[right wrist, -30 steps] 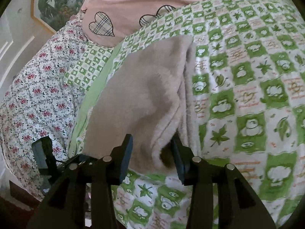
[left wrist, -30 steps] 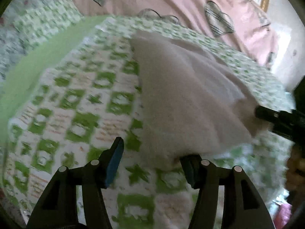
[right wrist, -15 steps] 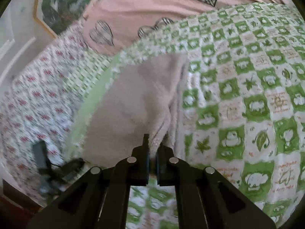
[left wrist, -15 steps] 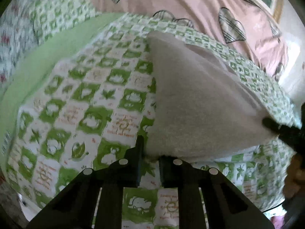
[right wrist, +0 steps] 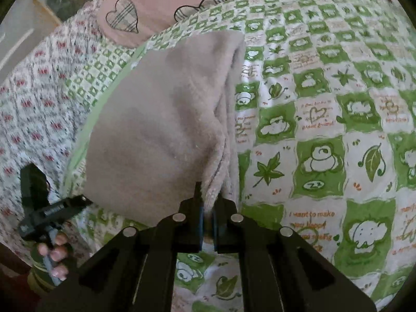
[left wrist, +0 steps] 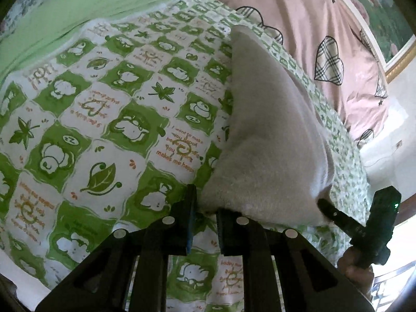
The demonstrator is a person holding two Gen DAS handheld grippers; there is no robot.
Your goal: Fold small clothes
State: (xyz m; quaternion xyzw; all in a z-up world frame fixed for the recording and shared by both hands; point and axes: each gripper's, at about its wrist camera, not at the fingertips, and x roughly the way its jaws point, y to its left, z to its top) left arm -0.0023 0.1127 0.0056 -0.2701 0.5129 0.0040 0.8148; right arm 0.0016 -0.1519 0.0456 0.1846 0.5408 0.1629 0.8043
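Note:
A small beige fleece garment (left wrist: 270,135) lies folded on the green-and-white checked bedspread (left wrist: 109,119). My left gripper (left wrist: 205,208) is shut on its near left corner and lifts that edge. In the right wrist view the same garment (right wrist: 161,119) spreads ahead, and my right gripper (right wrist: 208,208) is shut on its near right corner. Each view shows the other gripper: the right one is at the garment's right edge (left wrist: 335,213), the left one at its left edge (right wrist: 62,205). The far end of the garment rests on the bed.
A pink duvet with plaid hearts (left wrist: 325,39) lies at the bed's far side. A floral sheet (right wrist: 33,98) and a plain green strip (left wrist: 78,5) border the bedspread. A framed picture (left wrist: 384,26) hangs on the wall behind.
Both grippers went from open around the garment's near corners to shut on them. The near edge has since risen off the bedspread and the cameras have come closer.

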